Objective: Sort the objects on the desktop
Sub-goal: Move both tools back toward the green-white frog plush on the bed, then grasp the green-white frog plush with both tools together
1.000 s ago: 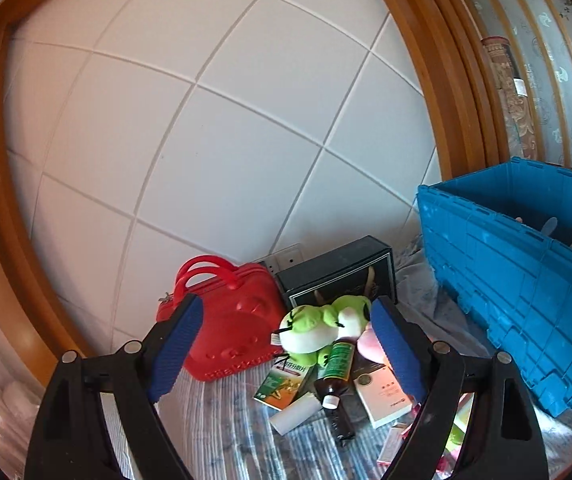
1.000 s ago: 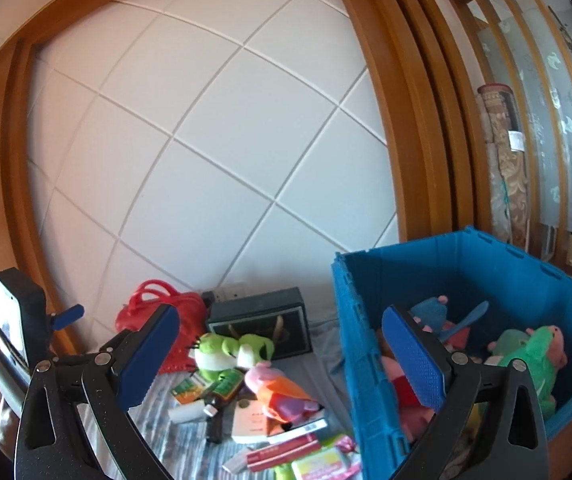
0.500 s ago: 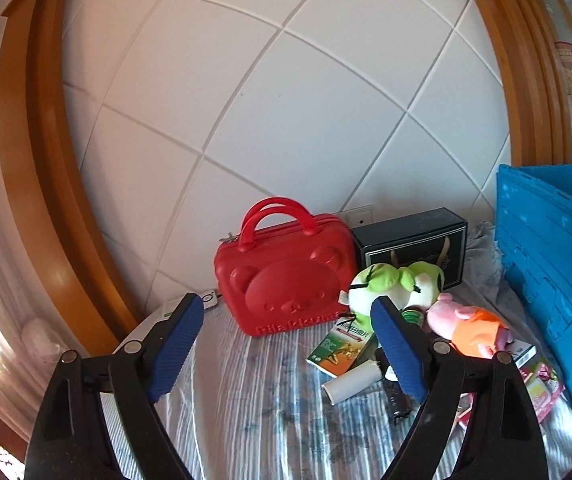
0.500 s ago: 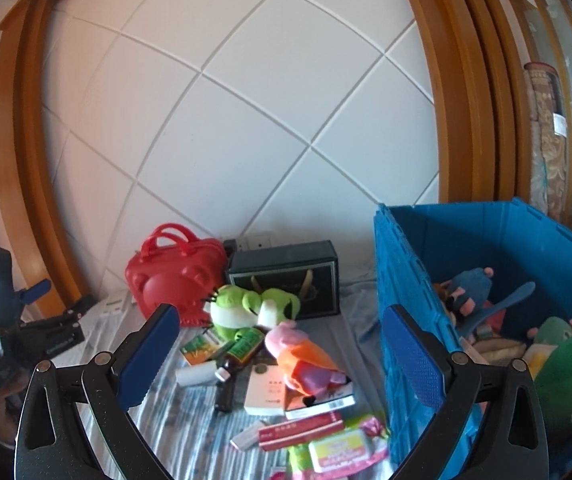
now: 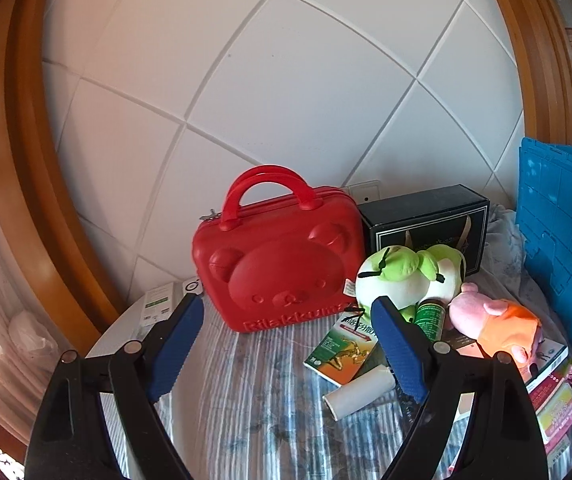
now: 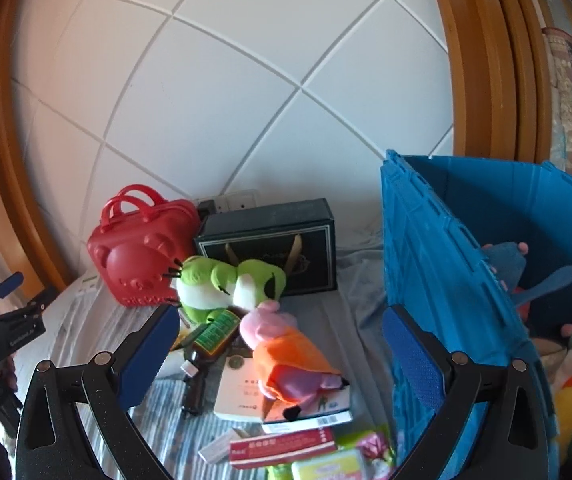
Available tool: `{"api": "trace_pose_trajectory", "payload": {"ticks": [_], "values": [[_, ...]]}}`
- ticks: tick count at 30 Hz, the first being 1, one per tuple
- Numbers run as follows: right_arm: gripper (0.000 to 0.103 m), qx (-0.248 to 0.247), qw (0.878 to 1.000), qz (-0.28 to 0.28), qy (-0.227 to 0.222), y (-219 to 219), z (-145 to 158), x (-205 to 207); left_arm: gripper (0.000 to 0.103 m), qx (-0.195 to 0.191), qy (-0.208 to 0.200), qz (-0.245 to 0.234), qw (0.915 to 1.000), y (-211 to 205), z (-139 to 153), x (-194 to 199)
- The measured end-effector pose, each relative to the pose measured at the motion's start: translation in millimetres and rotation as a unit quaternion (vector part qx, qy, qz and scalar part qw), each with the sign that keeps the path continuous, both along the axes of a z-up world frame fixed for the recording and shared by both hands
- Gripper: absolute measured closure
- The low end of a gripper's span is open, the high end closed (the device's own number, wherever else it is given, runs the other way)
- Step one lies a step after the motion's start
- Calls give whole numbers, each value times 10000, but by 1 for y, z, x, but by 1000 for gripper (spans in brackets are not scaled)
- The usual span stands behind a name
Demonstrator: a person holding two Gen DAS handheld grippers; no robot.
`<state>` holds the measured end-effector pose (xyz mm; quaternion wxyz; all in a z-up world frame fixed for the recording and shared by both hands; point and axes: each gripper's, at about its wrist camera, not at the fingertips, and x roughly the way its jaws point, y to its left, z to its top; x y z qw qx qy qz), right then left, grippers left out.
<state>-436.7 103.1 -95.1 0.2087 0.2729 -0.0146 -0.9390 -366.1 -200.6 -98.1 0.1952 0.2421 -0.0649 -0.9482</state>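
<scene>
Reaching toward the clutter, both grippers stand with jaws wide and nothing between them. Take the red bear-face case as the landmark and work rightward from it. Left of the case, the left gripper hovers over the striped cloth, lined up with the case's lower right corner. Just right of the case lies the green frog plush, leaning against the black box behind it. In front of the frog sits a brown bottle with a green label, and right of that the pink pig plush in orange lies across flat white cartons. Farthest right from the case stands the blue crate, already holding soft toys.

The right gripper frames the pig, which looks like the likely pick. Grip the pig across its soft middle, squeezing firmly since plush compresses, and lift straight up before swinging right, so the cartons beneath are not dragged. Clear the crate's wall fully before letting go.
</scene>
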Motion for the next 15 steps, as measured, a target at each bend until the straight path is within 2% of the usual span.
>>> {"api": "trace_pose_trajectory", "payload": {"ticks": [6,15], "values": [[0,-87,9990,249,-352,-41,-33,-56,17,246,-163,-552,9980,7,-32,-61],[1,-71,9922,608,-1085,-107,-92,-139,17,274,-408,-1120,9925,14,-75,-151]]}}
